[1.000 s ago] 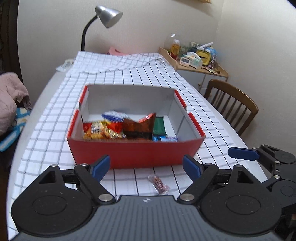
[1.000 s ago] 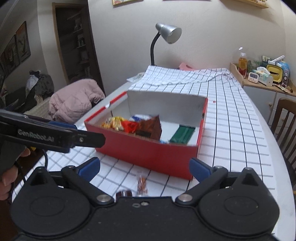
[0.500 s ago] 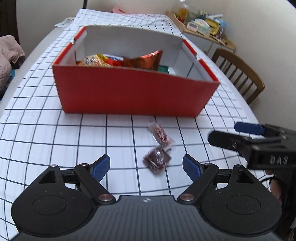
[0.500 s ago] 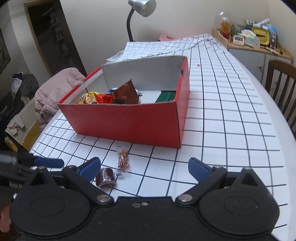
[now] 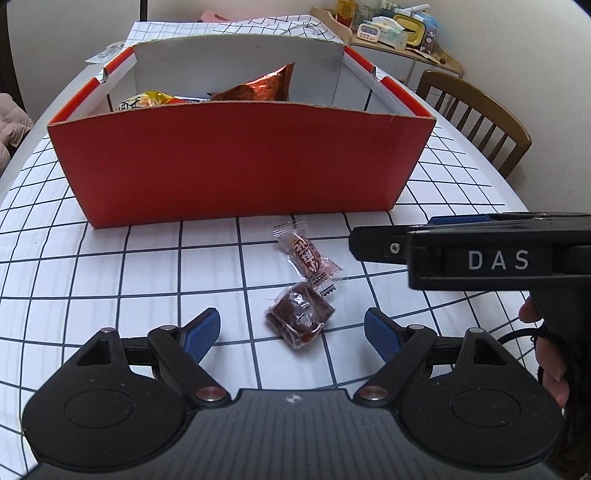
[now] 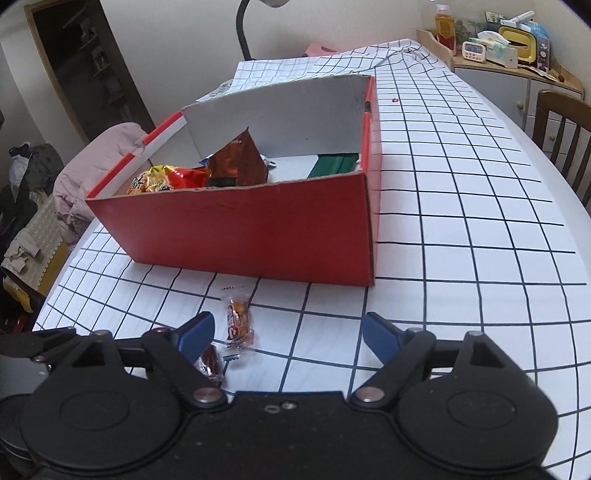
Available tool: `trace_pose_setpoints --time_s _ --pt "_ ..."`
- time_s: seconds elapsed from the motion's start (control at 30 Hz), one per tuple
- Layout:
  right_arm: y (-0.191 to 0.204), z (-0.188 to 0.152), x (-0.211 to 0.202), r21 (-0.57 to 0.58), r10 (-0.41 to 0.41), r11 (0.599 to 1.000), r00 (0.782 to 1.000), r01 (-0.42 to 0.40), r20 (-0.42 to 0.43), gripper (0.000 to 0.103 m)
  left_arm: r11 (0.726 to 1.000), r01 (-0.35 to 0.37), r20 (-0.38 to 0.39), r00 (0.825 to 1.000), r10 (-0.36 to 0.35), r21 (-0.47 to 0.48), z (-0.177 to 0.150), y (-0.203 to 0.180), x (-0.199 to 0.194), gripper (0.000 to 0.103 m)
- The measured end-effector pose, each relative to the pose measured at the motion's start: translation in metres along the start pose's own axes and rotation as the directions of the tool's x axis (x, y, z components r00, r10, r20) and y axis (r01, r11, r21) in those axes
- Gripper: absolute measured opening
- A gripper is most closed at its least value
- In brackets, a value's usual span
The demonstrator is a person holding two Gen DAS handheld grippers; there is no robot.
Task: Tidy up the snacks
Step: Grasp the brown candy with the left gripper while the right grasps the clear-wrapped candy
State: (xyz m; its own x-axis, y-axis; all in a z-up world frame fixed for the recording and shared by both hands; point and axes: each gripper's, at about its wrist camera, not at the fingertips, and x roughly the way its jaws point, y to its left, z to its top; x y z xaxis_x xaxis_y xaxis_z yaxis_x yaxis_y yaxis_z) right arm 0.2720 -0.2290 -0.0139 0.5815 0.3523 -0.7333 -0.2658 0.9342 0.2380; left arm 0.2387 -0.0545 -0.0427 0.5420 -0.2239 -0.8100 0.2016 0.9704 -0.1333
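Note:
A red cardboard box [image 5: 236, 162] stands on the checked cloth and holds a brown foil bag [image 6: 236, 162], a yellow-orange bag [image 6: 155, 181] and a green pack [image 6: 332, 166]. In front of it lie two loose sweets: a long wrapped candy [image 5: 306, 254] and a square dark candy [image 5: 299, 315]. My left gripper [image 5: 291, 326] is open, low over the cloth, with the square candy between its fingers and untouched. My right gripper [image 6: 288, 330] has its jaws closing; the long candy [image 6: 238, 321] lies just inside its left finger, untouched. The square candy [image 6: 210, 363] is half hidden under that finger.
A wooden chair [image 5: 476, 118] stands at the table's right edge. Behind it is a cluttered side cabinet [image 5: 391, 29]. A desk lamp [image 6: 251, 22] rises at the far end. A pink coat [image 6: 85, 177] lies beyond the table's left edge.
Both grippers have dropped toward the cloth in front of the box, so the two candies now lie close to the fingers. The right gripper's jaws have narrowed.

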Motion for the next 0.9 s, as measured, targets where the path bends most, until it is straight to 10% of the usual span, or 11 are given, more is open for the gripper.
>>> trace_pose_setpoints --time_s 0.23,0.6,0.9 --pt "0.01 0.004 0.012 -0.028 0.009 1.0 1.0 -0.01 -0.027 0.083 1.0 0.02 0.0 1.0 -0.02 -0.009 -0.001 0.002 0.008 0.082" --pt "0.034 0.008 0.035 -0.095 0.02 0.995 0.998 -0.026 -0.067 0.065 0.996 0.079 0.044 0.996 -0.077 -0.033 -0.008 0.015 0.007 0.044" --pt "0.046 0.003 0.05 -0.147 -0.006 0.989 0.996 -0.007 -0.087 0.044 0.991 0.064 0.049 0.997 -0.059 -0.115 -0.013 0.038 -0.004 0.043"
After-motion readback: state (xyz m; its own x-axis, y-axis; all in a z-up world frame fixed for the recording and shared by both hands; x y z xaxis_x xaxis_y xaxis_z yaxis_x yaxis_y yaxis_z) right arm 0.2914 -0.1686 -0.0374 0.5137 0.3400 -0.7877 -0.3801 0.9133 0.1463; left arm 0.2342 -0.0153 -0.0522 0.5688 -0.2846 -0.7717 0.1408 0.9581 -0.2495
